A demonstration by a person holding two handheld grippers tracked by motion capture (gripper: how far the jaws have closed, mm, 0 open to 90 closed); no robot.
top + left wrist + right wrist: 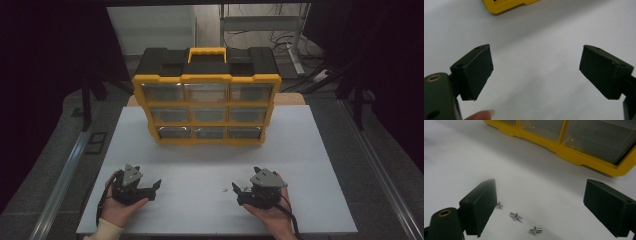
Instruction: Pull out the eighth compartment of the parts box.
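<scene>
Screws: three small silver screws [516, 216] loose on the table, in a short row just ahead of the right gripper; in the high view they show as tiny specks [224, 189] between the two grippers, nearer the right one.
Drawers: nine clear drawers, three rows of three, in one yellow-and-black organizer [207, 102] with a yellow handle on top.
Table: white table [305, 150], organizer standing at its far middle, well apart from the screws.
Obstructions: bare table between the screws and the organizer.
Left gripper [148, 189]: jaws spread wide, holding nothing, over bare table [536, 72].
Right gripper [238, 192]: jaws spread wide, empty; one jaw edge just beside the nearest screw.
</scene>
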